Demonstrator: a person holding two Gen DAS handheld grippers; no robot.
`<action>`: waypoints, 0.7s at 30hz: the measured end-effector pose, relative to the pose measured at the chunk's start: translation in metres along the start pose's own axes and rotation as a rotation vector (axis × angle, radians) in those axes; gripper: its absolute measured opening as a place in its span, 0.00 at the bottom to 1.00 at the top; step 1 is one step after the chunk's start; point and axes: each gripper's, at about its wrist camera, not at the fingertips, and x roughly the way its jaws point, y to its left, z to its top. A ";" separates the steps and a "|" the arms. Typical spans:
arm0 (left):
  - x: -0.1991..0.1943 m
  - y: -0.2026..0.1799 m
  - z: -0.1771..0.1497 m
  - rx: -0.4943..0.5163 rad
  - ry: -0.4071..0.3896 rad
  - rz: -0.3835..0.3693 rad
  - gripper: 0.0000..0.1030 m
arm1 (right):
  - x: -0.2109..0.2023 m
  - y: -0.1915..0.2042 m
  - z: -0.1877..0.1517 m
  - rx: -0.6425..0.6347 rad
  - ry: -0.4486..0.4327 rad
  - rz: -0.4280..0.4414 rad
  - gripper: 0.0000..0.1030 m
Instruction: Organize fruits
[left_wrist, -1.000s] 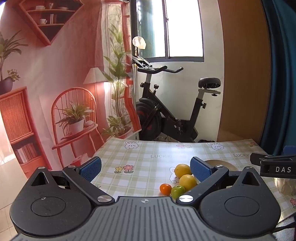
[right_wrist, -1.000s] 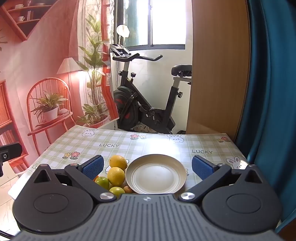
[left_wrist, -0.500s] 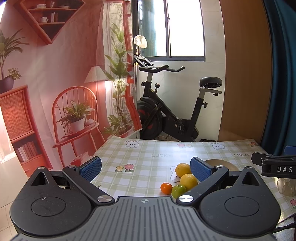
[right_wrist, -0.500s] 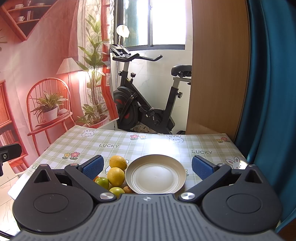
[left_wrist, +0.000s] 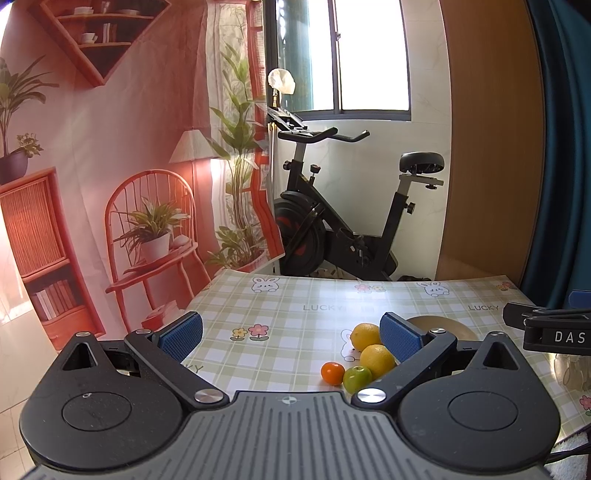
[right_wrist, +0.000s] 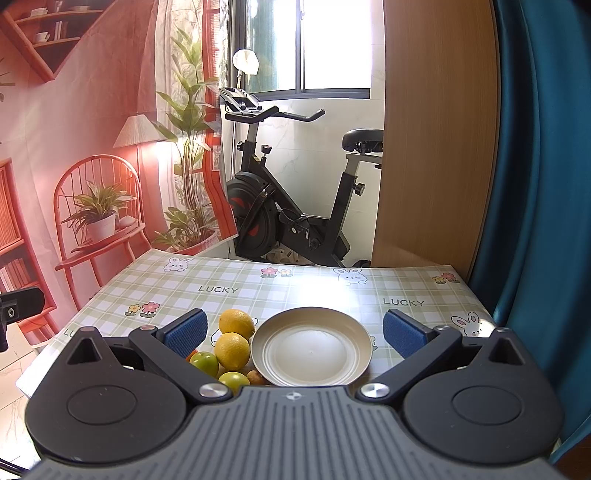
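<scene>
Fruits sit in a tight cluster on the checked tablecloth (right_wrist: 295, 291), just left of the plate, all off it. Largest first: your table carries the cloth with "LUCKY" print and bunnies; beyond its far edge stands an exercise bike (right_wrist: 291, 206), with a printed room backdrop (left_wrist: 110, 147) to the left. The plate (right_wrist: 311, 347) is cream, round, nothing on it, near the front edge of the table. Your right gripper (right_wrist: 295, 334) hangs above the near side of the plate with fingers spread wide, nothing between the blue pads (right_wrist: 402, 332). Your left gripper (left_wrist: 291, 334) is likewise spread and holding nothing, aimed at bare cloth left of the cluster; its right pad overlaps the plate in view. Fruit, big to small: 2 yellow citrus, the far one (right_wrist: 236, 322) and the near one (right_wrist: 232, 350), the near one touching the plate rim in the right wrist view; 1 green apple (right_wrist: 204, 363) just left of the near citrus; 1 yellow-green fruit (right_wrist: 233, 380) at the front, partly hidden by the gripper body; 1 small orange mandarin (left_wrist: 332, 373) on the outer left; 1 small brownish fruit (right_wrist: 255, 376) against the plate's front-left rim, type unclear.
</scene>
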 end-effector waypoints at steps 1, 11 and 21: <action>0.000 0.000 0.000 0.000 0.000 0.000 1.00 | 0.000 0.000 0.000 0.000 0.000 0.000 1.00; 0.000 0.000 0.000 0.000 0.001 -0.001 1.00 | 0.000 0.000 0.000 0.000 0.001 0.000 1.00; 0.002 0.000 -0.002 -0.002 0.003 0.001 1.00 | 0.000 0.000 0.000 0.000 0.001 0.000 1.00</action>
